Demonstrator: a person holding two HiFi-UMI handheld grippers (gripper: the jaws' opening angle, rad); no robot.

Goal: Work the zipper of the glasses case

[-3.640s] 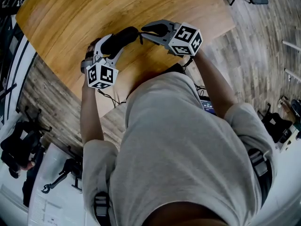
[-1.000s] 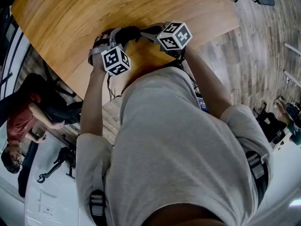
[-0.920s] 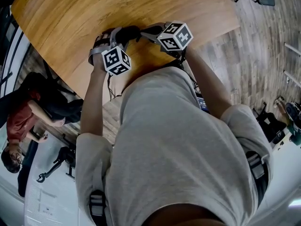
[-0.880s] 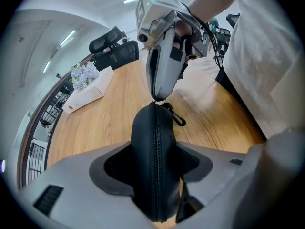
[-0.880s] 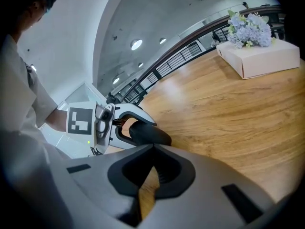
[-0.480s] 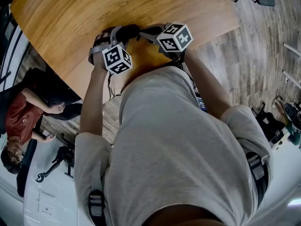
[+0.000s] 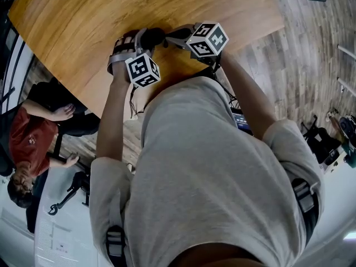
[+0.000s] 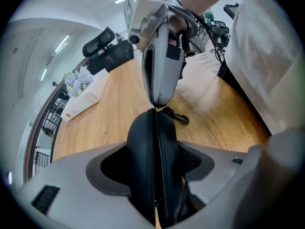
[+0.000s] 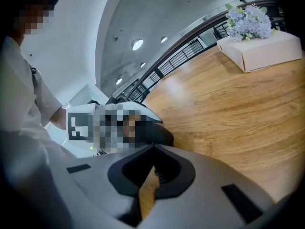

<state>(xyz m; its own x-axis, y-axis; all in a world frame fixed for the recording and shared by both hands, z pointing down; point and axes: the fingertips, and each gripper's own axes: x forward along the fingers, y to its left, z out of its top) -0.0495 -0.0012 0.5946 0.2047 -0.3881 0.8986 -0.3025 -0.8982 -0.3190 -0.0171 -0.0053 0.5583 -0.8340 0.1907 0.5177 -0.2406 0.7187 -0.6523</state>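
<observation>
Glasses case (image 8: 153,161) points lengthwise at right hand-held gripper (image 8: 155,103).

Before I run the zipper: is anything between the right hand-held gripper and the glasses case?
Nothing visible does. The right hand-held gripper, jaws shut, has its tips right at the top end of the glasses case, on its zipper.

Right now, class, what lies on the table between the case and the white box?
Nothing. In the left gripper view, only bare table runs from the case to the box.
</observation>
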